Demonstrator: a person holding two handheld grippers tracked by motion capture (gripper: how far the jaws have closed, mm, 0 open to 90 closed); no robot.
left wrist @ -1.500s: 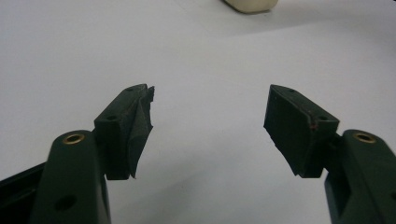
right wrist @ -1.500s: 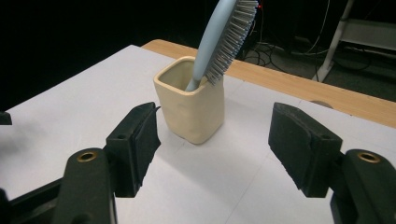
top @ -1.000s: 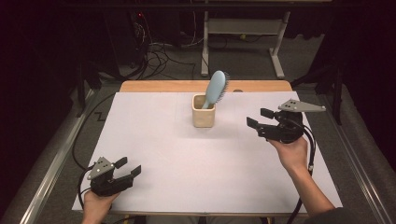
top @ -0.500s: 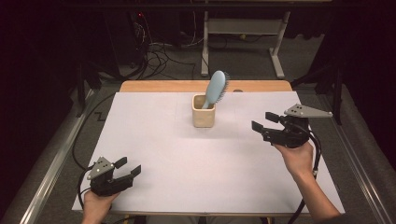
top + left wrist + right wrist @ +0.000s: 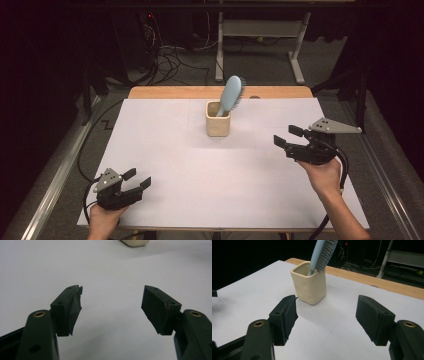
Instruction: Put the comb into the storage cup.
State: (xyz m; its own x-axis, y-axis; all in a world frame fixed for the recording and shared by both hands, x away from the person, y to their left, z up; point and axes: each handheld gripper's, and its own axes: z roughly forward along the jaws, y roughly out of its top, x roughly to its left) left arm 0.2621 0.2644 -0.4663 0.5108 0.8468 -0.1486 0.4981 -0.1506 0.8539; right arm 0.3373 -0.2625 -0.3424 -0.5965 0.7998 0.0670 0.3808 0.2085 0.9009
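A cream square cup [image 5: 218, 120] [image 5: 310, 285] stands upright at the far middle of the white sheet [image 5: 165, 150]. A light blue hairbrush [image 5: 230, 95] [image 5: 322, 253] leans in it, handle down and bristles to the right. My right gripper [image 5: 288, 137] [image 5: 327, 315] hovers to the right of the cup, open and empty, its jaws pointing left at it. At the near left corner my left gripper [image 5: 137, 178] [image 5: 112, 307] rests low over the sheet, open with nothing between its jaws. The cup's base [image 5: 135, 242] shows at the top edge of the left gripper view.
A wooden table edge [image 5: 175, 92] runs along the far side of the sheet. Cables [image 5: 165, 60] and a metal stand [image 5: 260, 30] lie on the dark floor beyond. Metal rails flank the table on both sides.
My right gripper has drifted a little down and toward the near right, away from the cup. The left gripper, cup and brush have stayed put.
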